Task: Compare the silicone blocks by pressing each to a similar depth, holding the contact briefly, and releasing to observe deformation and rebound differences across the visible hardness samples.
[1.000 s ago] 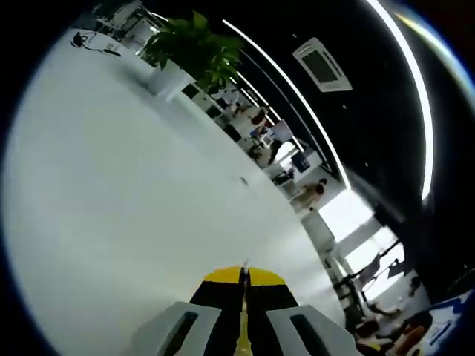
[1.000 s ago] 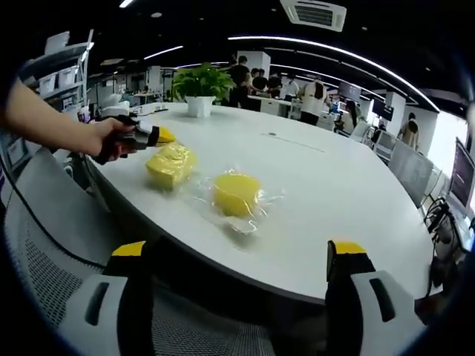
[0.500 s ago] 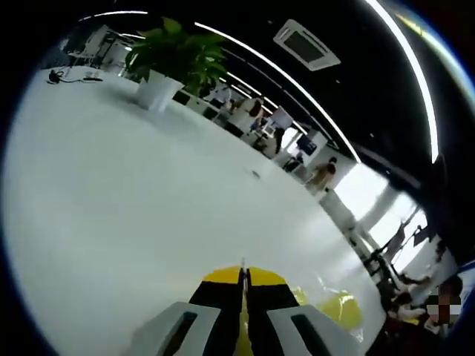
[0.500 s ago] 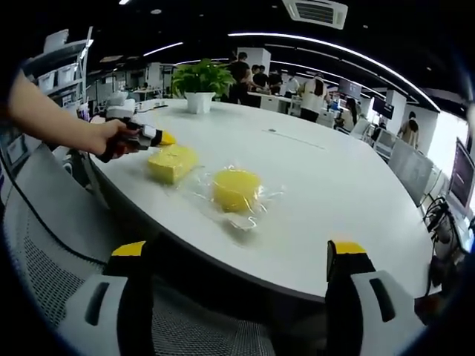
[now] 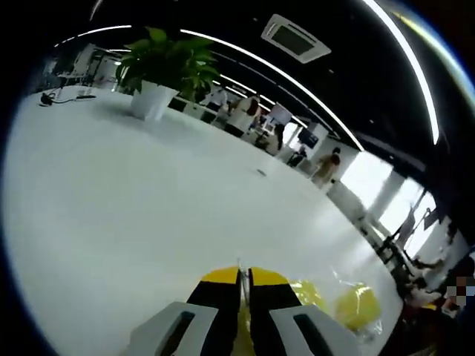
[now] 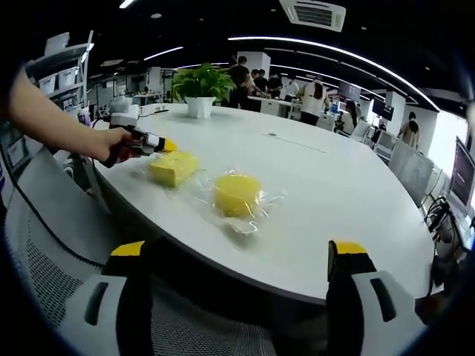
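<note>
Hovering over table, left gripper clenched, empty, tips just beside square block; round block lying near square block; right gripper gaping, holding nothing.

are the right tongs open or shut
Open: in the right gripper view the right tongs have their two yellow-tipped jaws far apart, with nothing between them but the white table ahead.

A broad white table lies open except for two wrapped yellow blocks, one rectangular and one round, near its edge, and a potted plant well behind.
</note>
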